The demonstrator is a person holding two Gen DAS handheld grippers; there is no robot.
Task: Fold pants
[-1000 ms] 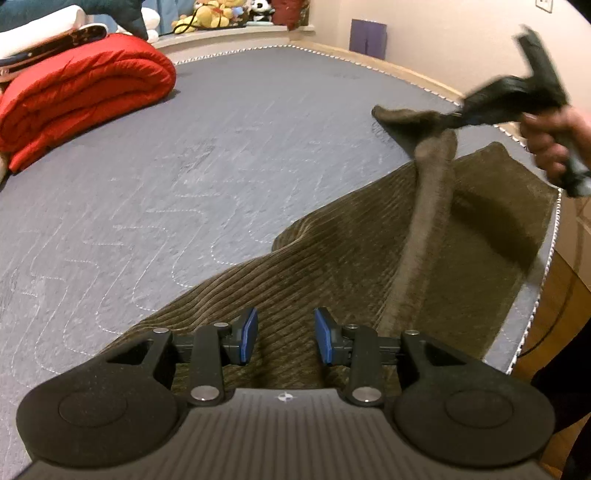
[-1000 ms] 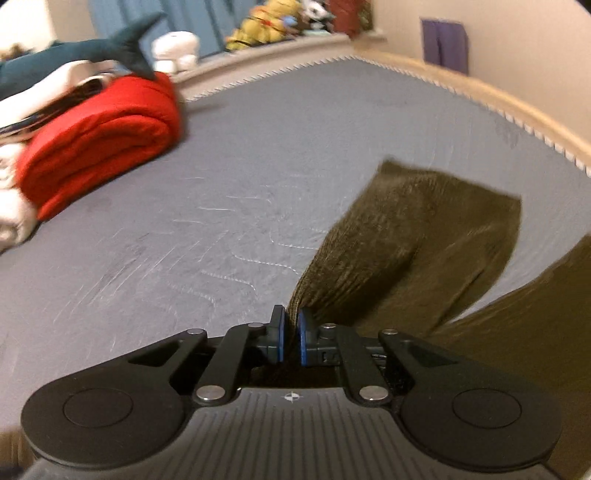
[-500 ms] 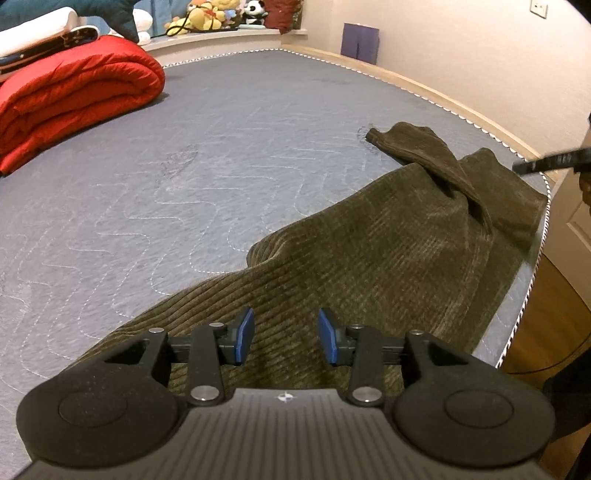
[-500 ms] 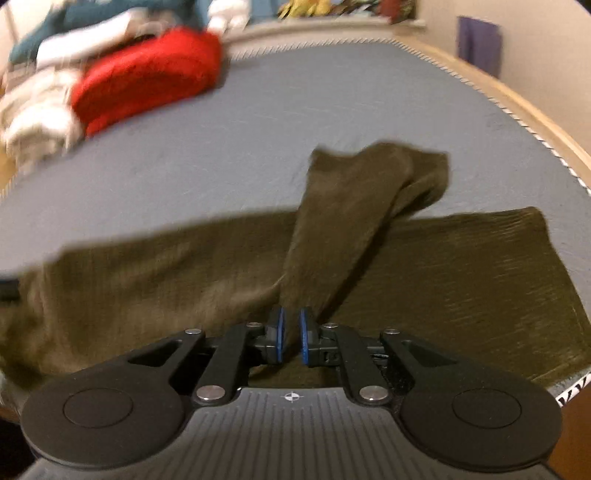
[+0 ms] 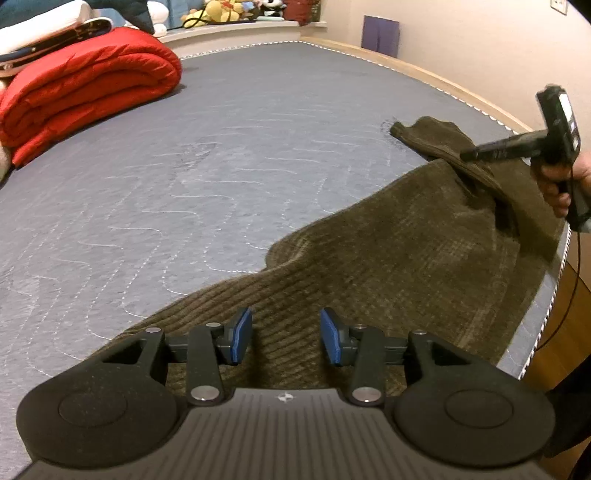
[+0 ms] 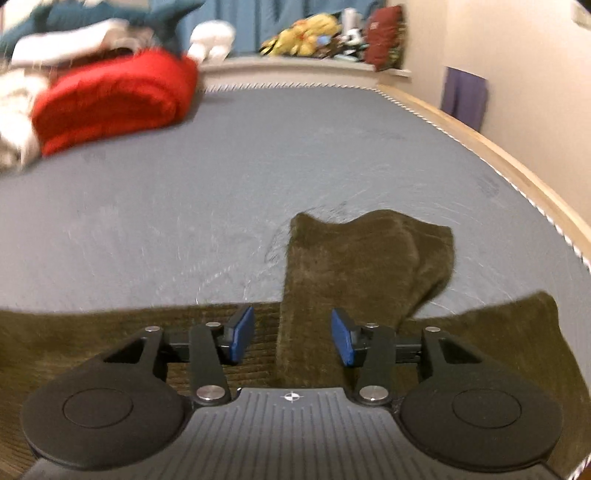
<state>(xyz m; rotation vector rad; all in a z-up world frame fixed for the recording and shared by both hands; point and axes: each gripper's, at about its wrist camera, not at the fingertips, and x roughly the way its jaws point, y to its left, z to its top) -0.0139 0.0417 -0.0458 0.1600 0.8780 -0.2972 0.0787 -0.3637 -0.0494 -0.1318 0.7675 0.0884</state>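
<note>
Dark olive corduroy pants (image 5: 388,266) lie flat across the near right part of a grey quilted mattress (image 5: 221,155). One leg end (image 6: 354,258) lies crossed over the other and points away from me. My left gripper (image 5: 286,336) is open and empty, low over the pants. My right gripper (image 6: 291,334) is open, its blue pads (image 6: 242,332) either side of the crossed leg without holding it. The right gripper also shows in the left wrist view (image 5: 517,147), held in a hand above the crossed leg.
A rolled red quilt (image 5: 85,85) lies at the far left of the mattress, with white bedding (image 6: 22,107) beside it. Stuffed toys (image 5: 218,9) sit on the far ledge. The mattress edge (image 5: 550,291) drops off close on the right. A wall (image 5: 461,33) runs along the far right.
My right gripper laid the pant leg down across the other leg and opened, letting it go. The left gripper stayed open and nearly still.
</note>
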